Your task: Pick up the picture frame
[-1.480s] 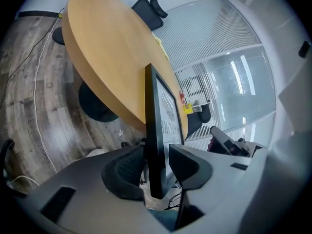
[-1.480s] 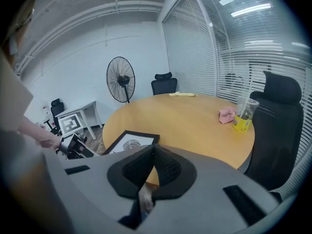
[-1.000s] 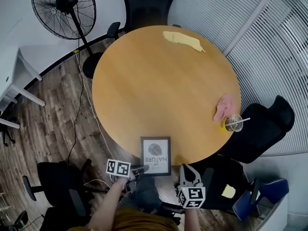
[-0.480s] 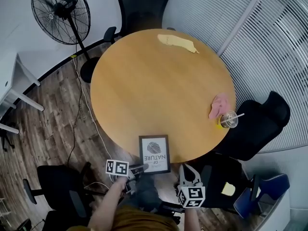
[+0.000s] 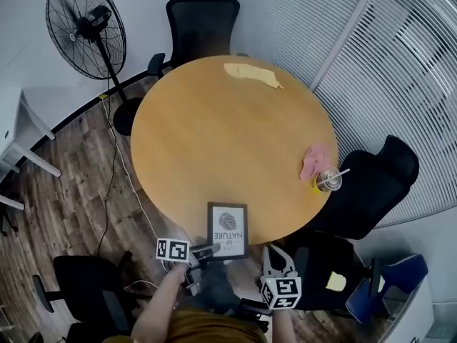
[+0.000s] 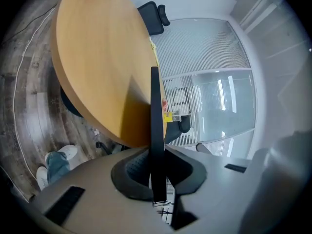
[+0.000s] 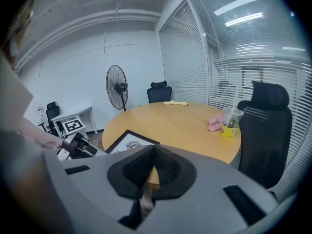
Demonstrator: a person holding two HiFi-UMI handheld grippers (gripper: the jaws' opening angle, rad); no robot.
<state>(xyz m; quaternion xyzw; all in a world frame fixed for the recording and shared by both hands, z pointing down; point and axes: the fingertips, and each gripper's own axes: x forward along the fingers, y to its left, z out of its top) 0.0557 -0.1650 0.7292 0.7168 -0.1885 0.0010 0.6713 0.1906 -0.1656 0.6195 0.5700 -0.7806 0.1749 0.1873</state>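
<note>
The round bench is seen from above. The frame is found at the bench's near edge, pinched at its overhanging corner by the left hand-held gripper, whose jaws have just been closing on it. The right hand-held gripper is seen shut and empty, just off that edge.

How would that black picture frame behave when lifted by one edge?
Probably stiff: the picture frame looks flat and straight-edged, and its thin edge runs straight through the left gripper, whose jaws have just been closing on it. Gripped near one corner only, it may swing or twist. Whether it has glass I cannot tell; if so, likely fragile.
</note>
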